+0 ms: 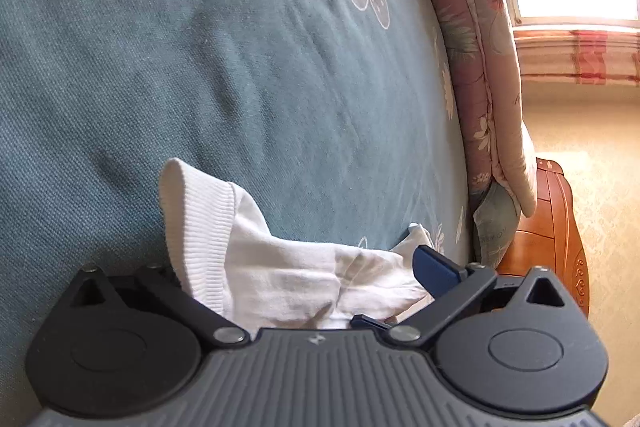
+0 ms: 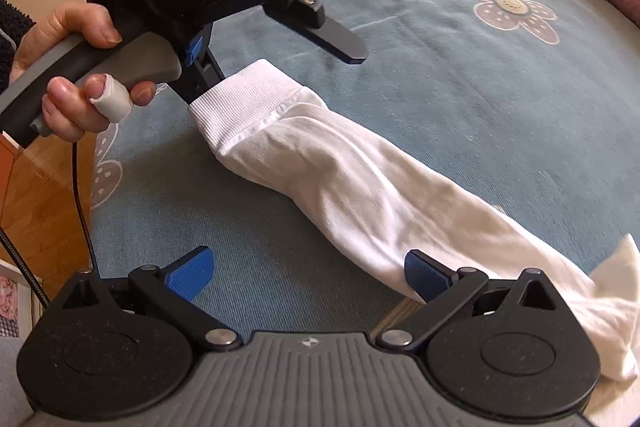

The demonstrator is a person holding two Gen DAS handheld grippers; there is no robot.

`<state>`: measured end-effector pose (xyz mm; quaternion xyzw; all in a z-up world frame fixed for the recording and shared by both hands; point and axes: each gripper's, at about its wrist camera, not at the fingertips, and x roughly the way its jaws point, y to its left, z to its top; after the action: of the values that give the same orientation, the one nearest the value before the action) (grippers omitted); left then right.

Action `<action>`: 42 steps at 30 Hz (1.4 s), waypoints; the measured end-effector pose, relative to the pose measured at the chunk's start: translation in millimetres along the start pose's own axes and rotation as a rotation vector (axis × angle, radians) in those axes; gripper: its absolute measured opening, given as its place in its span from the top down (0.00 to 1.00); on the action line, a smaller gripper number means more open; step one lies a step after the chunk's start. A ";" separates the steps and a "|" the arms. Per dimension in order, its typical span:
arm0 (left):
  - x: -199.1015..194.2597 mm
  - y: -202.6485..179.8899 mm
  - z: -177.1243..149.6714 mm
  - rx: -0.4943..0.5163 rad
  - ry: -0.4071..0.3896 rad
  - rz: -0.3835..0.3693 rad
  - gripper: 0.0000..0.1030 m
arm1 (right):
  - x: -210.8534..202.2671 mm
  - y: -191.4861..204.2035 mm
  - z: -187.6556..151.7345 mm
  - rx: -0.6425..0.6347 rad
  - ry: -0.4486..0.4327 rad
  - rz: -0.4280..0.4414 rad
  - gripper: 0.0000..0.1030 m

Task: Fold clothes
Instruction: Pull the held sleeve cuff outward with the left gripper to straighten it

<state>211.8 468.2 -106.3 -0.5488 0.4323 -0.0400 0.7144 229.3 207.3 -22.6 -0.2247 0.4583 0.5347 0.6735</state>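
Note:
A white long sleeve [image 2: 360,179] lies stretched across the teal bed cover [image 2: 460,99], its ribbed cuff [image 2: 248,87] at the far end. My left gripper [image 2: 280,67] is open around that cuff, with one finger [image 2: 340,41] raised above it and the other going under it. In the left wrist view the cuff [image 1: 196,227] and bunched sleeve [image 1: 304,279] fill the left gripper [image 1: 296,263]; cloth hides its left finger. My right gripper [image 2: 310,273] is open near the sleeve's nearer part. Its right pad [image 2: 428,279] touches the sleeve's edge and its left pad [image 2: 192,275] is over bare cover.
A person's hand [image 2: 80,67] with a bandaged finger holds the left gripper's handle. A pink floral quilt [image 1: 480,67] is rolled along the bed's far side, beside a wooden bed end [image 1: 560,235]. Wooden floor [image 2: 36,195] shows past the bed's left edge.

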 end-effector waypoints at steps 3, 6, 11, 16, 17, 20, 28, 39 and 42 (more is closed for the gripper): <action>-2.9 3.0 -3.0 0.006 -0.007 -0.012 0.02 | -1.5 -3.0 -8.7 0.031 0.016 0.001 0.00; -6.3 8.6 -2.3 0.001 0.000 -0.032 0.02 | -1.1 -4.6 -18.4 0.054 0.033 -0.004 0.00; -15.5 16.3 -0.2 0.010 0.031 -0.028 0.06 | -4.8 -9.4 -27.8 0.085 0.044 -0.005 0.00; -23.0 30.4 2.5 -0.015 0.042 -0.049 0.11 | -3.5 -13.1 -35.3 0.111 0.057 -0.011 0.00; -23.8 33.7 2.2 -0.024 0.036 -0.057 0.12 | -2.9 -13.2 -35.4 0.112 0.056 -0.013 0.00; -27.1 36.1 -1.1 -0.006 0.025 -0.033 0.27 | -2.2 -13.4 -35.2 0.119 0.051 -0.017 0.00; -34.9 62.5 -4.0 -0.078 0.001 0.045 0.90 | 1.1 -13.1 -33.5 0.119 0.048 -0.022 0.00; -73.5 -9.8 20.1 0.097 -0.155 0.120 0.96 | -0.4 -13.4 -32.1 0.116 0.053 -0.044 0.00; -99.0 -35.4 34.2 0.184 -0.228 0.091 0.96 | -0.8 -15.5 -31.9 0.127 0.050 -0.053 0.00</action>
<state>187.6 532.5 -19.7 -0.4616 0.3673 0.0157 0.8073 231.6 176.5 -40.1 -0.2069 0.5018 0.4809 0.6886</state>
